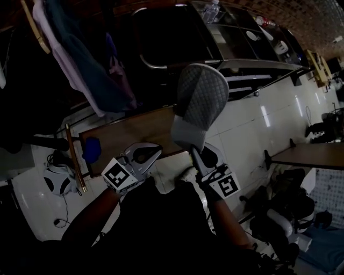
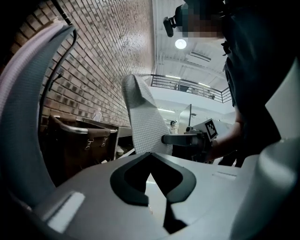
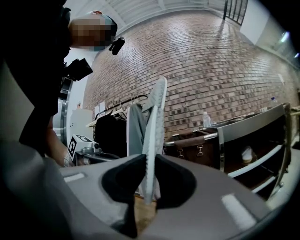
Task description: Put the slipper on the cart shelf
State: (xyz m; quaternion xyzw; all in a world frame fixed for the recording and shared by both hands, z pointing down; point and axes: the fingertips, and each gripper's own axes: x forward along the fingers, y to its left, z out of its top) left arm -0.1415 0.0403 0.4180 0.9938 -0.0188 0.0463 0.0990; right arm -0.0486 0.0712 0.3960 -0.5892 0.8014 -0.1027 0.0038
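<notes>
A grey slipper [image 1: 201, 102] stands upright, its textured sole towards me, with my right gripper [image 1: 194, 154] shut on its lower end. In the right gripper view the slipper [image 3: 157, 122] is edge-on, pinched between the dark pads [image 3: 124, 180] of the right gripper [image 3: 150, 161]. My left gripper [image 1: 148, 153] hovers just left of it, shut on nothing. From the left gripper [image 2: 150, 157] the slipper [image 2: 145, 122] shows ahead with the right gripper [image 2: 185, 139] below it. The metal cart [image 1: 252, 80] with its shelves lies beyond the slipper, to the right.
A water bottle [image 1: 211, 11] stands on the cart's top, and a white shoe [image 3: 247, 153] sits on a cart shelf [image 3: 253, 166]. Clothes [image 1: 80, 59] hang on a rack at the left. A brown wooden board [image 1: 129, 134] lies below the grippers. A desk [image 1: 312, 156] stands at the right.
</notes>
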